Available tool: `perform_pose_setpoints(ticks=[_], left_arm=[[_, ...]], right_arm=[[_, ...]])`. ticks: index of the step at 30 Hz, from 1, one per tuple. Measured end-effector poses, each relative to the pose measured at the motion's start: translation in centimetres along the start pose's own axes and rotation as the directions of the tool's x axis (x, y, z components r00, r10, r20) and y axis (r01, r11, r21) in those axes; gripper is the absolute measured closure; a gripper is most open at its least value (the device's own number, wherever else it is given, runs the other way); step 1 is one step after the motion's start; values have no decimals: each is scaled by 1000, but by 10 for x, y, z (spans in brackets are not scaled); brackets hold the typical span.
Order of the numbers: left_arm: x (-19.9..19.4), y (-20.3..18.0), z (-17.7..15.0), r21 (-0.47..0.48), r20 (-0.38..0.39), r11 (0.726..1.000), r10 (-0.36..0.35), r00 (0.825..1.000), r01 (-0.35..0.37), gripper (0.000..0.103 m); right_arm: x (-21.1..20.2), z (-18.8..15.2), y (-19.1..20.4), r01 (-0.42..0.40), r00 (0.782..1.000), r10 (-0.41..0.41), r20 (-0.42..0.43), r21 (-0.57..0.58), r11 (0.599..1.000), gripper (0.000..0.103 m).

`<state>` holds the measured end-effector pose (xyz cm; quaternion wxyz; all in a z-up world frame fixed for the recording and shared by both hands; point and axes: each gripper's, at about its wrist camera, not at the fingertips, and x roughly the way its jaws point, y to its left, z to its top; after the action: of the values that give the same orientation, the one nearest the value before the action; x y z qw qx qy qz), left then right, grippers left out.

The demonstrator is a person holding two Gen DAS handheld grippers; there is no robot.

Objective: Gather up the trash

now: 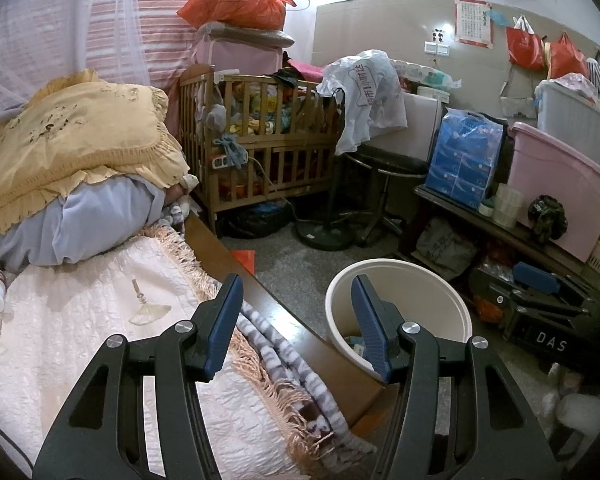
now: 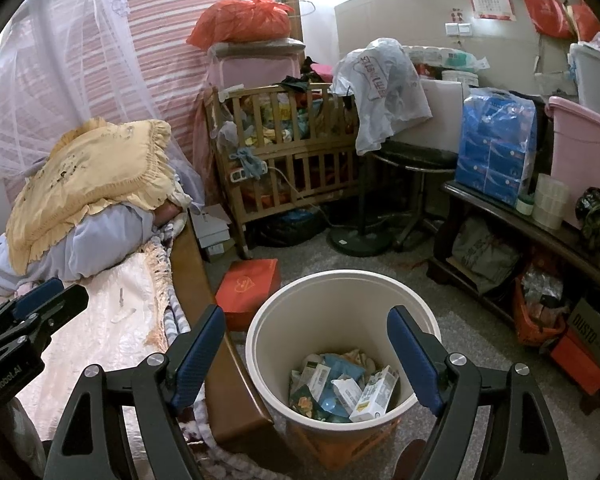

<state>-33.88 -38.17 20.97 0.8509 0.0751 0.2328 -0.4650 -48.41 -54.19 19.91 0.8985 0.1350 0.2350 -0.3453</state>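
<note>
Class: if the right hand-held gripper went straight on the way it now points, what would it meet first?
Probably the cream bin: the open right hand-held gripper points down into its mouth, towards the cartons and wrappers inside. Depth is uncertain.

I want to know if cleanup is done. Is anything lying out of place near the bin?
A red box lies flat on the floor between the bed frame and the bin. The bin's packets are all inside; nothing is spilled.

Grey floor (image 2: 460, 328) with cream bin (image 2: 340, 292) beside red box (image 2: 252, 284).
</note>
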Motion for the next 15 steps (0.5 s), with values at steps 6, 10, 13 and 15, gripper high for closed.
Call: perform_pose_setpoints(ticks=[6,10,13,15], left_arm=[[0,-1,1,-2,0,1000,1,1000,-1,48],[1,-1,0,-1,0,1000,1,1000,-1,48],[0,-1,0,-1,0,1000,2,1000,-2,48],[0,-1,0,-2,-1,1000,1,1000,-1,48]], right_arm=[[0,1,-1,0,1000,0,-1,0,1000,22],[2,0,-1,-2,1000,2,-3,0,1000,22],[2,-2,-1,-3,1000,3,-5,0,1000,22],[3,-7,-1,-4,1000,4,-8,0,1000,22]])
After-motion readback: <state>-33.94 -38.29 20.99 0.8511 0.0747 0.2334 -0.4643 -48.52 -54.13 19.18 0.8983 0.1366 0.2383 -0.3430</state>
